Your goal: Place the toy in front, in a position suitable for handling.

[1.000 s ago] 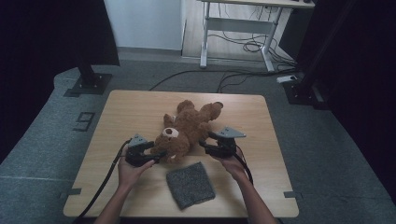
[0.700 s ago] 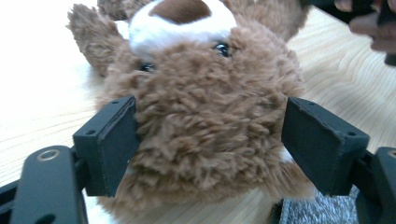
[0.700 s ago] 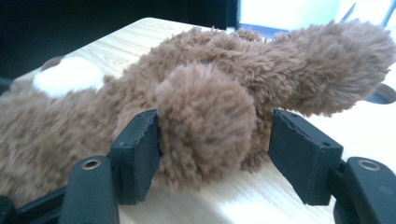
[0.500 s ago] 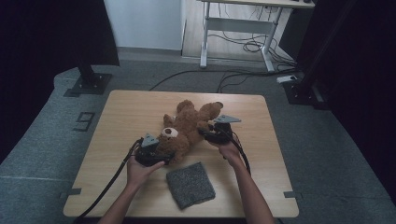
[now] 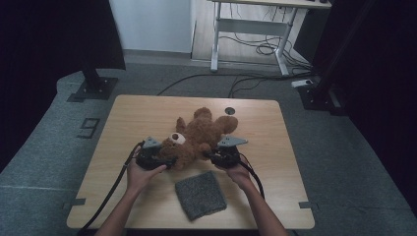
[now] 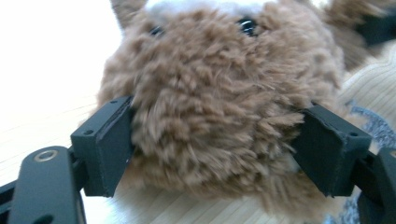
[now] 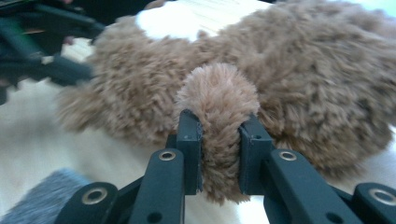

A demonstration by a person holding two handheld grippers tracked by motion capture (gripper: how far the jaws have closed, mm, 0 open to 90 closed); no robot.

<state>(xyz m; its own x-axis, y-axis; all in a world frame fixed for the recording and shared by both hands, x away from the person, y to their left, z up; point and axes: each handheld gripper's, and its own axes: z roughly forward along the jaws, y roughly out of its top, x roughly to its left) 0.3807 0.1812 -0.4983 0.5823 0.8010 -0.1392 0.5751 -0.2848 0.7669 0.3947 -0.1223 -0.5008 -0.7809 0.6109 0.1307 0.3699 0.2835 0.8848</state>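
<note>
A brown teddy bear [image 5: 199,133] lies on its back in the middle of the wooden table [image 5: 133,115], head toward the near left. My left gripper [image 5: 167,160] is at the head. In the left gripper view the left gripper [image 6: 215,135] is open wide, the furry head [image 6: 219,93] sits between its jaws, and both pads [image 6: 105,144] touch the fur. My right gripper [image 5: 212,156] is at the bear's near right side. In the right gripper view the right gripper [image 7: 219,133] is shut on a fluffy paw [image 7: 218,98].
A grey knitted cloth [image 5: 200,194] lies flat near the table's front edge, between my forearms. A small dark round hole [image 5: 229,110] is in the tabletop behind the bear. Cables trail from both grippers toward the front edge.
My left gripper slid right until its jaws took in the bear's head. My right gripper went up toward the bear's far side, then came back and now clamps the paw.
</note>
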